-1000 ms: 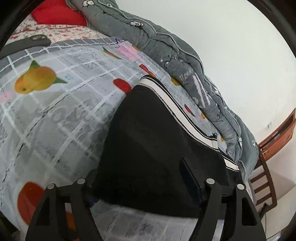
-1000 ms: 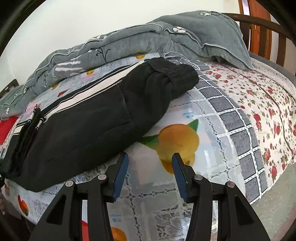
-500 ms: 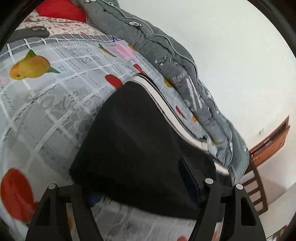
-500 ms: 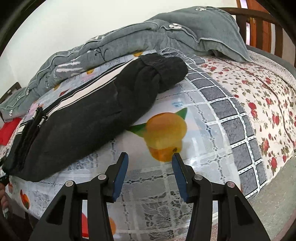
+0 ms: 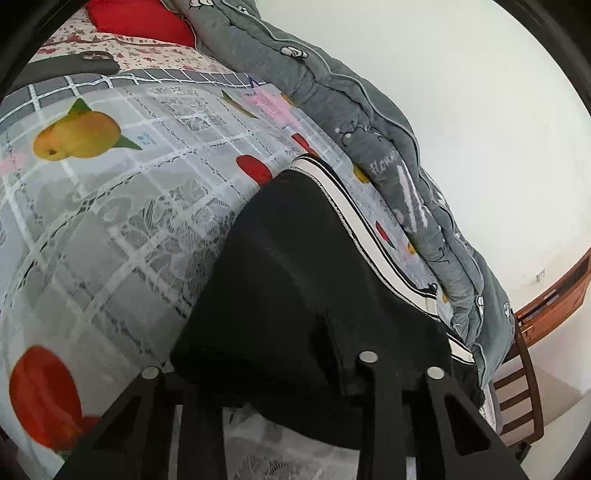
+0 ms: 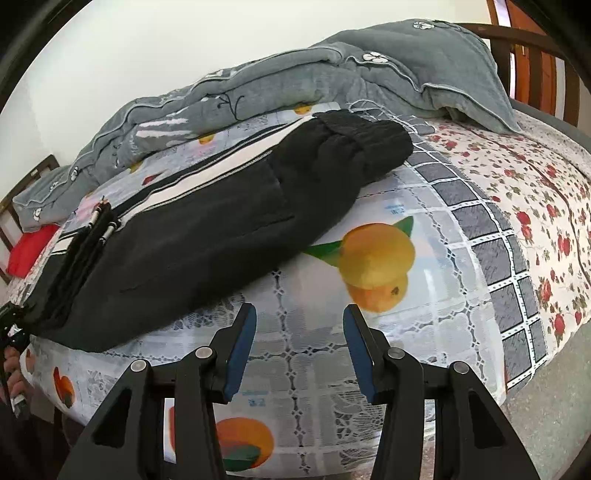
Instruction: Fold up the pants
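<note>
One pair of black pants [image 6: 207,236] lies on the bed [image 6: 524,229], folded lengthwise into a single long band with a white side stripe along its far edge. In the right wrist view its long axis runs from the lower left of the frame to the upper centre, with the drawstring waist end at the lower left and the gathered cuffs pointing to the upper right, just short of the one grey quilt [image 6: 332,74] bunched along the far side. The pants rest on one fruit-print cover [image 6: 424,295] with a lace pattern, spread over a floral sheet. In the left wrist view the pants [image 5: 295,280] fill the lower centre, the stripe running toward the upper centre of that frame. The left tool [image 5: 258,373] has just been closing on the waist end; dark cloth lies between its two fingers and hides their pads, so the grip looks narrow and clamped on the fabric. The right tool [image 6: 299,343] stands in the lower centre of its own frame, its two blue pads half apart with nothing between them, over bare cover beside the near edge of the pants. One red cushion [image 5: 140,18] sits at the upper left of the left wrist view.
</note>
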